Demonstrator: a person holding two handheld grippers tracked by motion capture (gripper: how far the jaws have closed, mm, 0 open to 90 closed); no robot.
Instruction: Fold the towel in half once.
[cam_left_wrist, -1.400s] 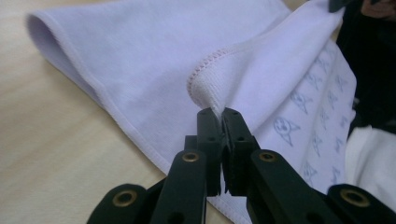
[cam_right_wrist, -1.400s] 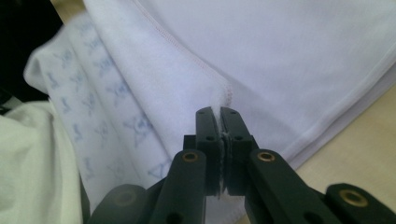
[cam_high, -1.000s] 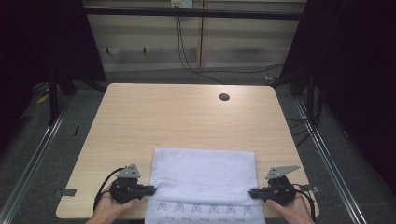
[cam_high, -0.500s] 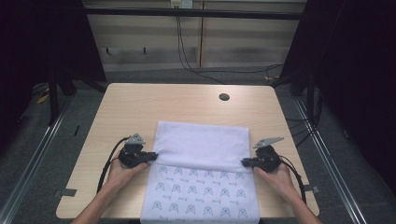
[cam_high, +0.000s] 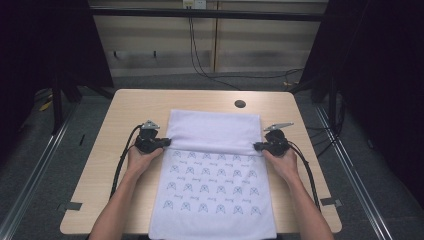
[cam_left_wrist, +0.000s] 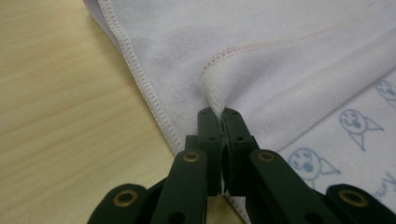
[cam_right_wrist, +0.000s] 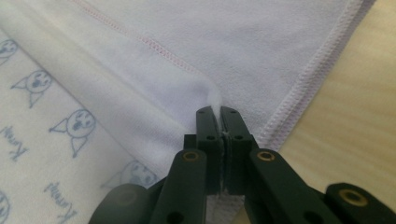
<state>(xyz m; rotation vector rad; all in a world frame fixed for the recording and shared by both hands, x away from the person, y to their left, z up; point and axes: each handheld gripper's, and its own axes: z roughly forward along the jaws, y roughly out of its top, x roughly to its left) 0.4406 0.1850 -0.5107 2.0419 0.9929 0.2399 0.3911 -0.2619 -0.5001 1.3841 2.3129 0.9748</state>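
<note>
While each hand-held gripper is clamped on a fold of the towel (cam_high: 215, 165), the left (cam_high: 167, 143) pinches its left edge, the right (cam_high: 256, 146) its right edge; the cloth spans between them on the tabletop (cam_high: 130, 110).

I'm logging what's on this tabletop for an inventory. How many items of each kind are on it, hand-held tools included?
Towel, white with a small printed cat-face pattern, partly folded over: 1
Hand-held tongs, left and right, each pinching a towel edge: 2
Dark round hole or cap near the far table edge: 1
Total: 4
</note>
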